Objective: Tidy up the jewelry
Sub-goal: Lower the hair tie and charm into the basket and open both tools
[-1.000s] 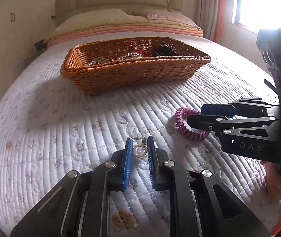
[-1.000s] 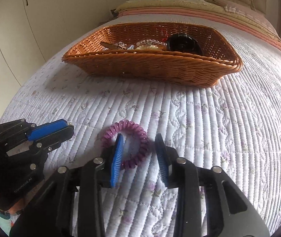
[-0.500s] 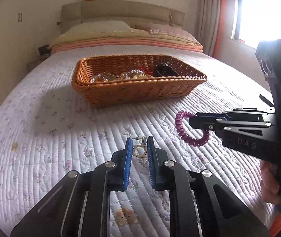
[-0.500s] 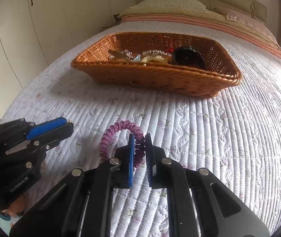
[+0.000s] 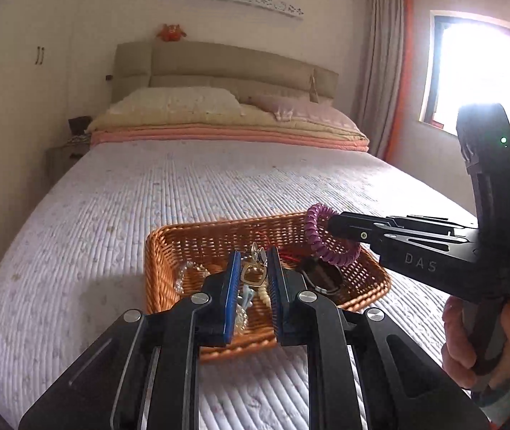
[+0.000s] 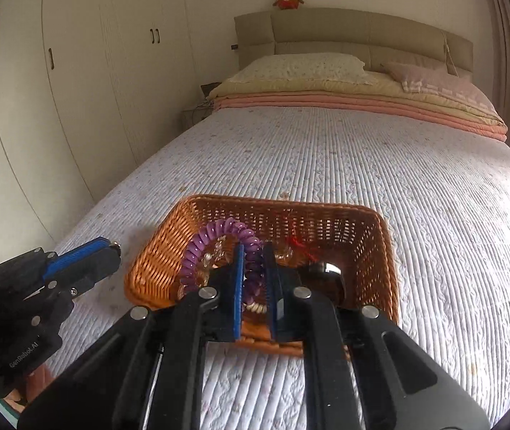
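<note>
A brown wicker basket [image 5: 158, 251] [image 6: 380, 236] sits on the quilted bed and holds several beaded pieces and a dark round item [image 5: 321, 276]. My left gripper [image 5: 253, 268] is shut on a gold square earring [image 5: 253, 274] and holds it above the basket. My right gripper [image 6: 254, 268] is shut on a purple spiral hair tie [image 6: 215, 236] and holds it above the basket; the tie also shows in the left wrist view [image 5: 314, 236]. The right gripper appears in the left wrist view [image 5: 330, 222], and the left gripper shows in the right wrist view [image 6: 108, 251], left of the basket.
The white quilted bedspread [image 6: 362, 150] stretches beyond the basket to pillows and folded blankets [image 5: 219, 122] at the headboard. Wardrobe doors [image 6: 57, 89] stand at the left, a bright window [image 5: 477, 71] at the right.
Both grippers have lifted off the quilt and moved forward over the basket, carrying the earring and the hair tie. The right gripper closed on the hair tie a second ago.
</note>
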A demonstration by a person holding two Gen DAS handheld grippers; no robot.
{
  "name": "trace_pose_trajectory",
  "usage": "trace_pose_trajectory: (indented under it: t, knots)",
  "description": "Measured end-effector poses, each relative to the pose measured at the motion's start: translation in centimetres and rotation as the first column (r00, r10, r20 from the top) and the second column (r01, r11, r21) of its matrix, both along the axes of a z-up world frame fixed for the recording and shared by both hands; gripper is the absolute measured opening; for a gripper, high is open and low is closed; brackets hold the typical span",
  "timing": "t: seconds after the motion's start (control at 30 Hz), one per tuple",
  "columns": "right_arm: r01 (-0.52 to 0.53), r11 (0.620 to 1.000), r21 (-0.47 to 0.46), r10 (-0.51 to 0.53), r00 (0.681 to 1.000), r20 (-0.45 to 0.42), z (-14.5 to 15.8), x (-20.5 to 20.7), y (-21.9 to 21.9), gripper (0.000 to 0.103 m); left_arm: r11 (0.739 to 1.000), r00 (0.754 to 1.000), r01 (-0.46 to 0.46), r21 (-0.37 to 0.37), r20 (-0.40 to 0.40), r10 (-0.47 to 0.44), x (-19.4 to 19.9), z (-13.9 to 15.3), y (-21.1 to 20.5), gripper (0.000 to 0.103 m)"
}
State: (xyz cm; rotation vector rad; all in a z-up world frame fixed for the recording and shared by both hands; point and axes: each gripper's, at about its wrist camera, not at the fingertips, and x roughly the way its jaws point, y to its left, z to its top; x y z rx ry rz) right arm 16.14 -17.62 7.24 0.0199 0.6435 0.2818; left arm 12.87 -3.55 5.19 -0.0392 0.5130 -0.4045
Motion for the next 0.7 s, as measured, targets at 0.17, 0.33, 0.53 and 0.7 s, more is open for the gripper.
trace_pose_trajectory:
  t: [0.17, 0.33, 0.53, 0.7]
  knots:
    - [0.014, 0.999, -0.030, -0.016, 0.998, -0.060, -1.6, 5.0, 0.5, 0.009, 1.000, 0.998, -0.014, 0.005, -0.061, 0.014, 4.7, -2.1, -0.1, 0.014]
    - [0.015, 0.999, -0.050, -0.022, 0.989, -0.150, -4.3, 8.3, 1.1, 0.009, 1.000, 0.991, -0.025, 0.014, -0.130, 0.027, 7.7, -4.8, -0.2, 0.014]
    - [0.028, 0.999, -0.037, -0.037, 0.966, -0.256, -6.9, 10.2, 0.9, 0.009, 0.999, 0.980, -0.028, 0.027, -0.197, 0.033, 9.6, -6.8, -0.5, 0.014]
    - [0.015, 1.000, 0.003, -0.014, 0.959, -0.284, -7.2, 10.1, 0.2, 0.012, 0.999, 0.976, -0.036, 0.000, -0.213, 0.035, 9.5, -6.9, 0.0, 0.022]
